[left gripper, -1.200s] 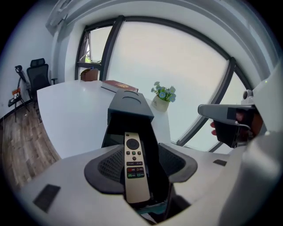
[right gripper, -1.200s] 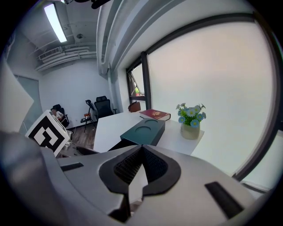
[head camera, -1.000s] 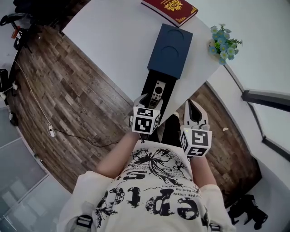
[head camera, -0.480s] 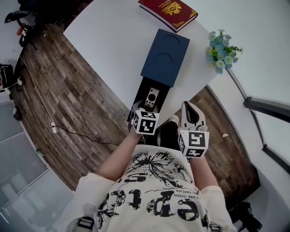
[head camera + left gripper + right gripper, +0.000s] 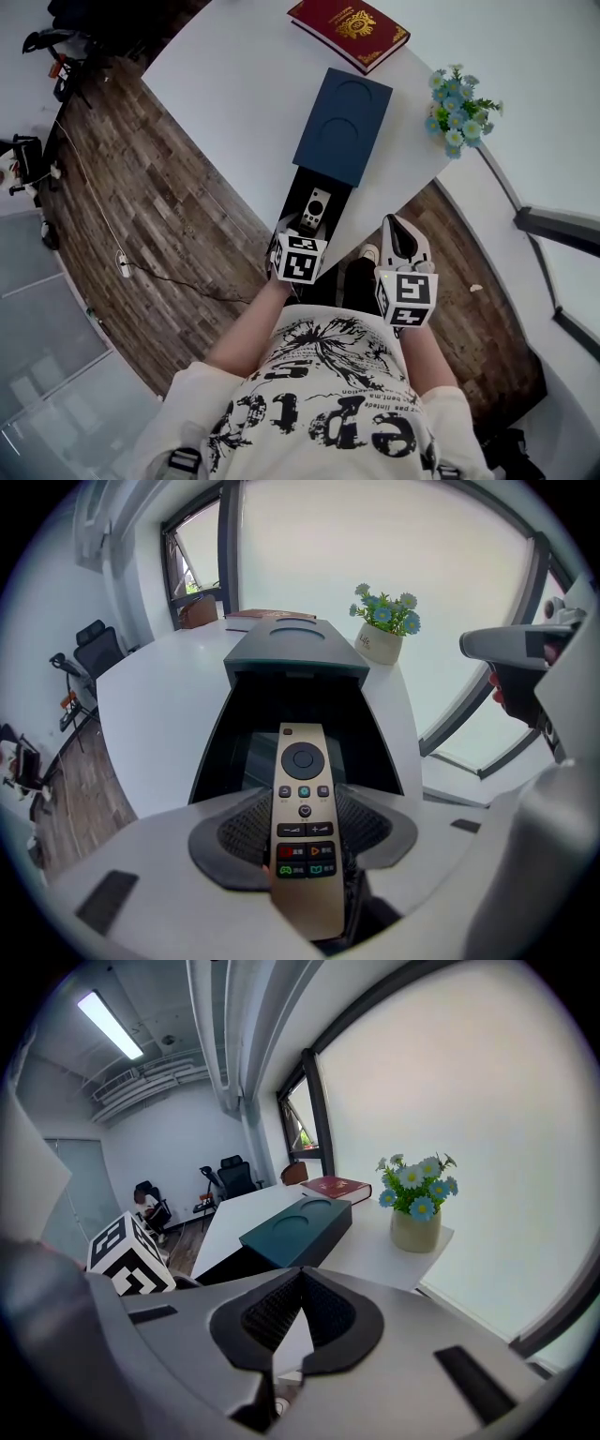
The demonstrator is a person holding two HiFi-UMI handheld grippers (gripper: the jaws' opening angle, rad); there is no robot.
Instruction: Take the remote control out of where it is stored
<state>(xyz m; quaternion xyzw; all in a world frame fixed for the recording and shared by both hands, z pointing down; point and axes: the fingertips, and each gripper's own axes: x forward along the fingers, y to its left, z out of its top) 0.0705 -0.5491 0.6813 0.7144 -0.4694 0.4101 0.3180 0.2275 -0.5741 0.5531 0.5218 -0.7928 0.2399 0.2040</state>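
Note:
A dark blue box (image 5: pixel 343 127) lies on the white table (image 5: pixel 244 84) with its black drawer (image 5: pixel 302 192) pulled out toward me. The gold remote control (image 5: pixel 303 789) has its near end between the pads of my left gripper (image 5: pixel 303 834), which is shut on it. Its far end points over the drawer (image 5: pixel 246 752) toward the box's mouth (image 5: pixel 292 675). In the head view the remote (image 5: pixel 315 205) shows just ahead of the left gripper (image 5: pixel 298 227). My right gripper (image 5: pixel 397 227) hovers off the table's edge to the right, shut and holding nothing (image 5: pixel 298 1312).
A red book (image 5: pixel 349 28) lies at the table's far end. A small pot of blue flowers (image 5: pixel 457 94) stands right of the box near the table edge. Below is wood floor (image 5: pixel 159 216), with office chairs (image 5: pixel 225 1177) further back in the room.
The left gripper keeps its hold on the remote over the drawer and has drawn back slightly toward me. The right gripper stays beside it, still shut.

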